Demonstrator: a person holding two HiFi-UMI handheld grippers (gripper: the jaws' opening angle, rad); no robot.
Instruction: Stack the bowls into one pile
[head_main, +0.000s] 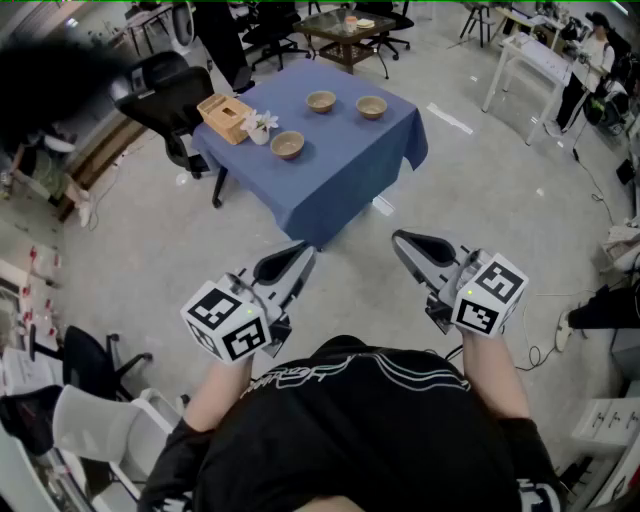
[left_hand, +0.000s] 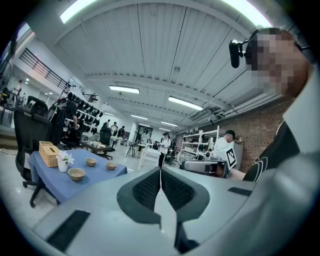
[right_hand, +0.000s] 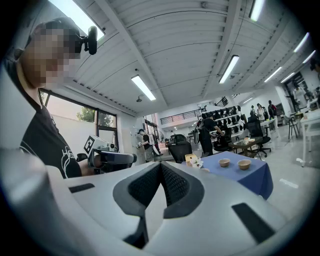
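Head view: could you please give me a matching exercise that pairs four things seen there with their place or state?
Things:
1. woven box
2. white vase
3. three bowls
4. left gripper

Place or state:
A. shut, short of the table
B. holds flowers
C. spread apart, unstacked
D. at the table's left corner

Pairs: 1-D, 2-B, 3-C, 4-A.
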